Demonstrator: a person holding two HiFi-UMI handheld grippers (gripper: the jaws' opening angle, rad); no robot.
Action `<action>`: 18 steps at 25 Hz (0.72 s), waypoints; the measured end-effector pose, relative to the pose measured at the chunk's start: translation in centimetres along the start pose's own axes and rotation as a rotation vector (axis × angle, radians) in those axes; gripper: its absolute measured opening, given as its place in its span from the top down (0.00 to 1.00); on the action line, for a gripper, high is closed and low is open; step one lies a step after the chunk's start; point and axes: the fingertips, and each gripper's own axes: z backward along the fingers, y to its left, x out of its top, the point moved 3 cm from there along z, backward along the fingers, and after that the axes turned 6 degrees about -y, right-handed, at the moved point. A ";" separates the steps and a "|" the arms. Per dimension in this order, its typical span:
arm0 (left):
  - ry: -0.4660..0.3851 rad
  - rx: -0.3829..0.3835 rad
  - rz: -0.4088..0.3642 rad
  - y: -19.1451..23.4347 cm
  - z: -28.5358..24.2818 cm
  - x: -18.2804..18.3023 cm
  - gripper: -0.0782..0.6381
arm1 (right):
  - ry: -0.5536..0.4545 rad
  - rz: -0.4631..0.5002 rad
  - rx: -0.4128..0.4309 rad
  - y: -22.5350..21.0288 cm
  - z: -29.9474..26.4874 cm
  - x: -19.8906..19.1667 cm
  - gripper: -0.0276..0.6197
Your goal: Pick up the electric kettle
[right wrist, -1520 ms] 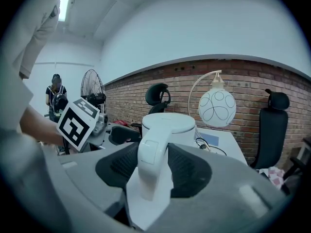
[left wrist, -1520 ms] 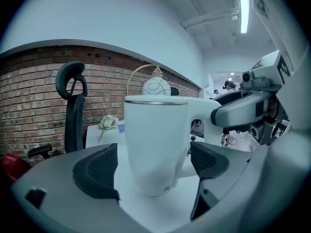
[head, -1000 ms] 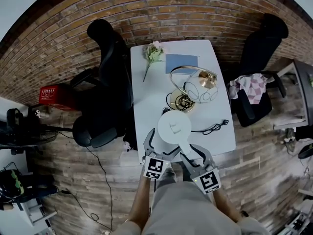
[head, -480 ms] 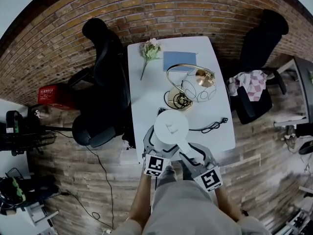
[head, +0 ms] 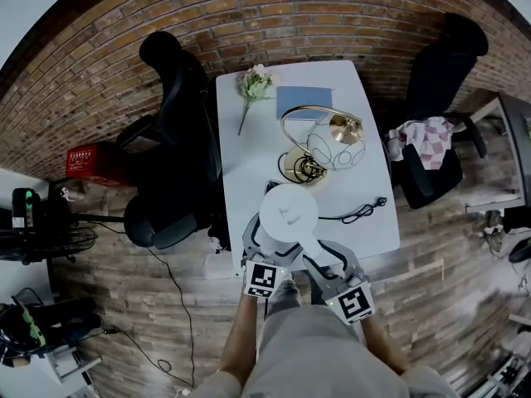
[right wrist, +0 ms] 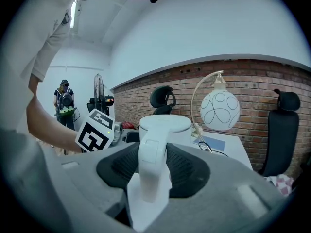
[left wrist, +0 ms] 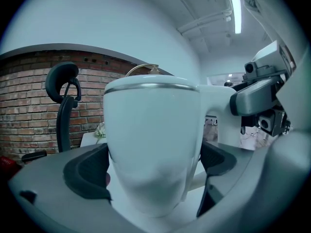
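The white electric kettle [head: 288, 214] stands near the front edge of the white table [head: 241, 164]. My left gripper [head: 270, 243] reaches round its body from the left. In the left gripper view the kettle [left wrist: 150, 144] fills the gap and both dark pads [left wrist: 90, 174] lie against its sides. My right gripper [head: 319, 255] comes in from the right onto the handle. In the right gripper view its jaws [right wrist: 153, 171] are closing, and the pads press on the white handle [right wrist: 153, 159] from both sides.
Behind the kettle stand a lamp with a patterned globe shade [head: 336, 152] and a gold base [head: 300, 168]. A black cable [head: 357, 214] lies to the right. A blue sheet [head: 304, 102] and flowers [head: 255, 85] lie at the back. Black chairs [head: 178, 139] flank the table.
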 end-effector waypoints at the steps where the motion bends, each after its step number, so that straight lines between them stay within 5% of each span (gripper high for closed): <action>1: -0.001 0.003 0.002 0.0 0.1 0.1 0.09 | -0.002 -0.001 0.004 0.0 0.0 0.1 0.69; 18: -0.013 0.030 -0.008 0.4 1.4 1.4 0.09 | -0.074 0.000 0.044 0.6 0.2 1.4 0.69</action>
